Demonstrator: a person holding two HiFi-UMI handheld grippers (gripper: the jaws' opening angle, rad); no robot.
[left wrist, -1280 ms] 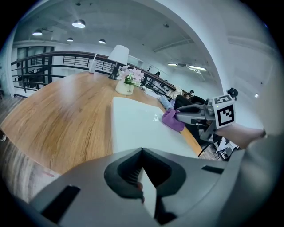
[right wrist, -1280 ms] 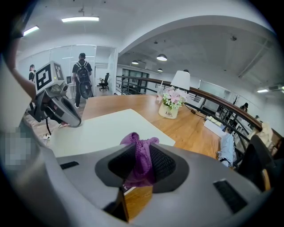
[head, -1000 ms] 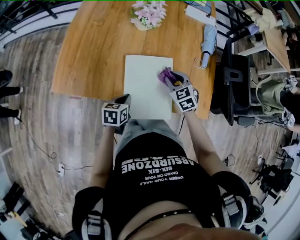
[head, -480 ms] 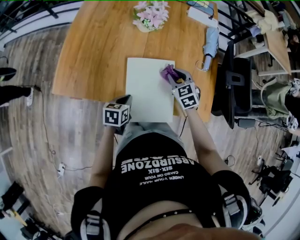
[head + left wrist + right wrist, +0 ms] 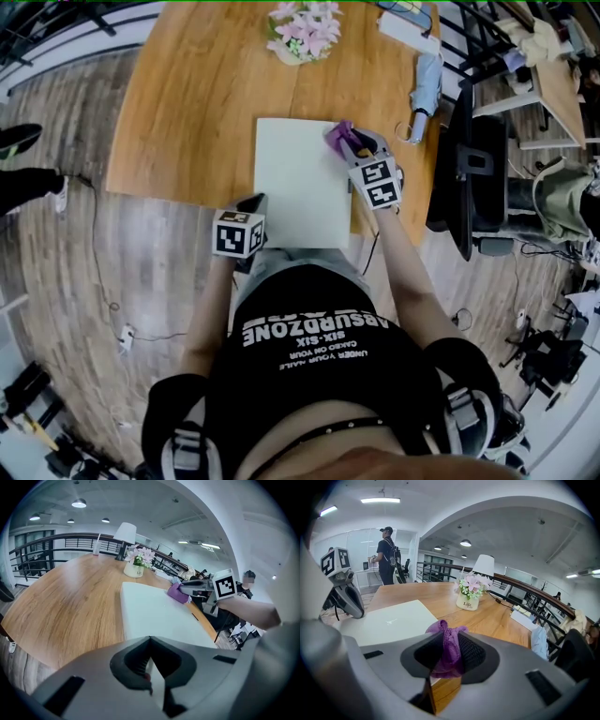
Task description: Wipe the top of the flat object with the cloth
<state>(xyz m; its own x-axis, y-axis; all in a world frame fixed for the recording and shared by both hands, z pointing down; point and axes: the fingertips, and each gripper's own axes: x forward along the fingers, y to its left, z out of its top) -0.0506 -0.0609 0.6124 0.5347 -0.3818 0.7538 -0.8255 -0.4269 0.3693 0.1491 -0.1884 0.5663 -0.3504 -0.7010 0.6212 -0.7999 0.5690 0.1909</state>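
My right gripper (image 5: 447, 656) is clamping the cloth (image 5: 446, 644). Its jaws are closed on a bunched purple knit, which is poking out past the tips and hanging down between the pads. In the head view that gripper (image 5: 349, 143) is pressing the cloth (image 5: 335, 134) onto the flat object (image 5: 300, 187), at the far corner on the right gripper's own side.

My left gripper (image 5: 150, 667) is sitting with its jaws drawn together, tips meeting. A pale sliver is showing in the hollow behind the tips, and I cannot tell whether that is the object's edge being pinched or only seen through the gap. From above, the left gripper (image 5: 255, 201) is lying at the object's near corner on its own side. It is well apart from the right one, with the slab stretching between them.

Each gripper is carrying a marker cube (image 5: 236, 234) printed with black-and-white squares and no letters. Just ahead of the right gripper's tips and to their left, the flat object (image 5: 389, 618) is showing as a thin, pale off-white rectangle with square corners and a smooth matt top. A faint small emblem is sitting near its middle, too small to read. The object is lying flat on the wooden table (image 5: 187, 103).

Ahead of the right gripper, past the slab, a white pot (image 5: 467, 603) of pink flowers is showing the word "Life", with smaller print beneath that I cannot read. Behind both grippers, the wearer's black shirt (image 5: 309, 347) is showing "ABSURDZONE" and "SIX-SIX", upside down to the camera.
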